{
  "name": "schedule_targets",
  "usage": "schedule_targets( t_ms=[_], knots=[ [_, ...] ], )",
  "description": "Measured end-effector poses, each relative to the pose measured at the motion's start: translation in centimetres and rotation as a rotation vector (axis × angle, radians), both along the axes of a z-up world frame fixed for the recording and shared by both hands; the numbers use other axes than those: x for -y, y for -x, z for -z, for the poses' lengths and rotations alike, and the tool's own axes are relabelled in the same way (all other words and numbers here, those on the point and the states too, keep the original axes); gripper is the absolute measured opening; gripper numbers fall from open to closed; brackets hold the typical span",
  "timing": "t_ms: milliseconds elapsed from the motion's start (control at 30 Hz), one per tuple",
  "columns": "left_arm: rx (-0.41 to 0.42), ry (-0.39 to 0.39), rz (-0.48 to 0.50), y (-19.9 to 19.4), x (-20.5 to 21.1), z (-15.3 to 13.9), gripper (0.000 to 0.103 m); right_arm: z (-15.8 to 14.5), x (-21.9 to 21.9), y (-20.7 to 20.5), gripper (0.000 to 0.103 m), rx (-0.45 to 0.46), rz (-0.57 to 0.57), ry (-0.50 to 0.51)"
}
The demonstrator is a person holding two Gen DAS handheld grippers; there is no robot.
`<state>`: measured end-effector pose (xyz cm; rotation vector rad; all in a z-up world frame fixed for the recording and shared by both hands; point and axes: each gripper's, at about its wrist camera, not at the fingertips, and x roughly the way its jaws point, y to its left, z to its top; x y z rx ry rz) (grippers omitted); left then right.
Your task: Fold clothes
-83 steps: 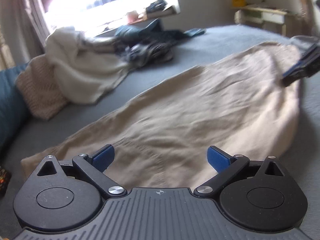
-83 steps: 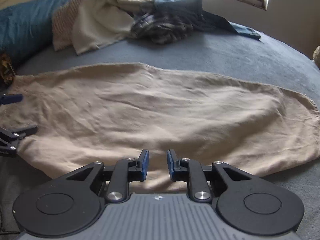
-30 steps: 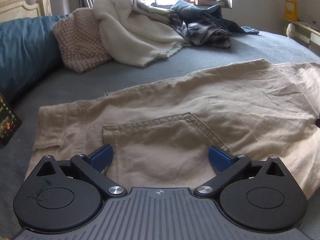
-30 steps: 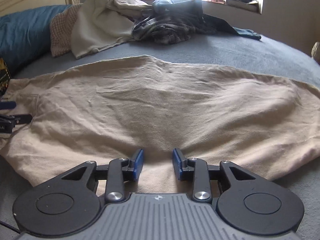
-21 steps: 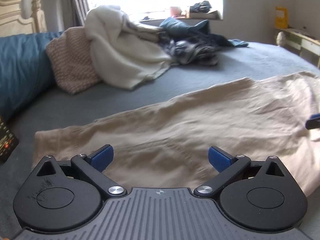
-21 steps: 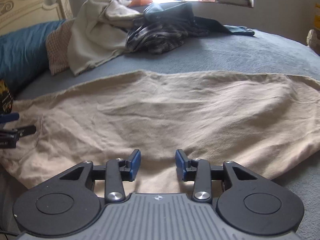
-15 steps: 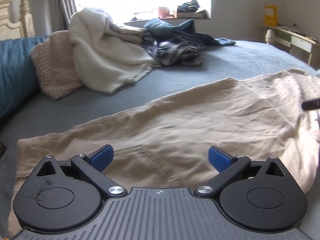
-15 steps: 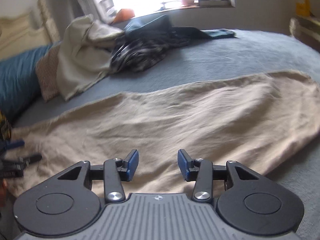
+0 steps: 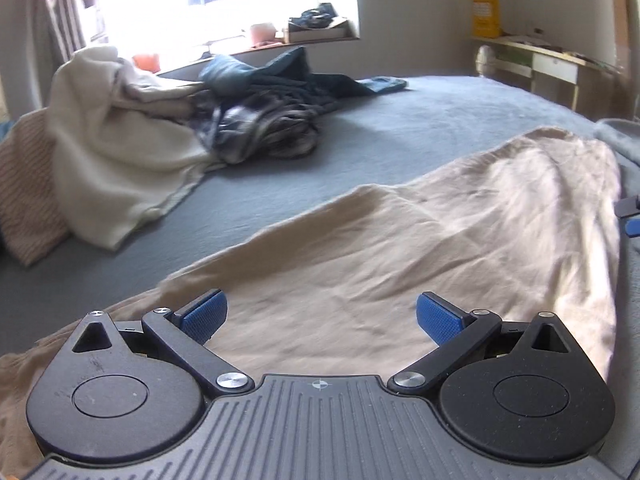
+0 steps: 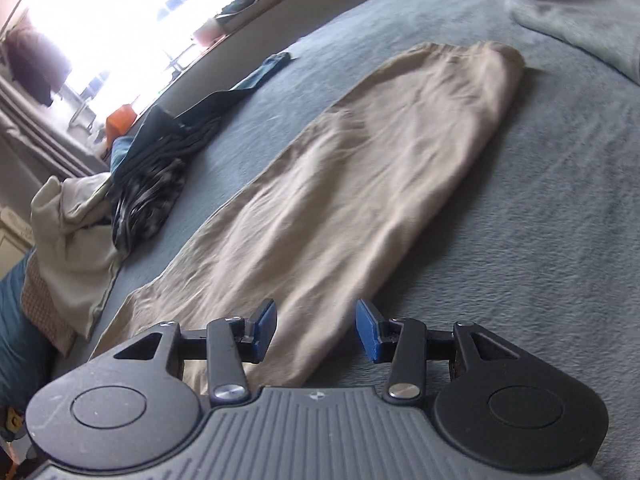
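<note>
The left tongs (image 9: 318, 316) gape wide and the right tongs (image 10: 316, 330) stand partly open, both empty above the near edge of the beige trousers (image 10: 360, 168). These lie flat along the grey bed (image 10: 540, 220). Beyond them sits a heap of clothes (image 9: 248, 120).

1. The left gripper (image 9: 318, 316) has its blue pads (image 9: 204, 314) far apart, with nothing between them.
2. Under it, the beige trousers (image 9: 420, 248) lie flat on the grey bed cover (image 9: 400, 136).
3. Behind, a cream blanket (image 9: 108, 148) touches a pile of dark clothes (image 9: 264, 120).
4. A part of the right gripper (image 9: 630, 216) shows at the right edge.
</note>
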<state>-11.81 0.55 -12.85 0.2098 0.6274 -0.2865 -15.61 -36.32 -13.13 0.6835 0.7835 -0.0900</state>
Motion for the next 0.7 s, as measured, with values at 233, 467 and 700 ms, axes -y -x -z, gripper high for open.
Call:
schedule_targets(
  t_ms=[233, 467, 700],
  knots=[
    [-0.018, -0.027, 0.075, -0.7, 2.3, 1.0, 0.102, 0.3, 4.0, 0.7, 0.046, 0.028, 0.098, -0.062],
    [-0.040, -0.038, 0.080, -2.4, 2.8, 0.9, 0.102, 1.6, 10.9, 0.2, 0.047, 0.081, 0.283, -0.200],
    [-0.097, -0.037, 0.064, -3.4, 2.9, 2.3, 0.103, 4.2, 16.2, -2.9, 0.047, 0.097, 0.388, -0.280]
  ],
)
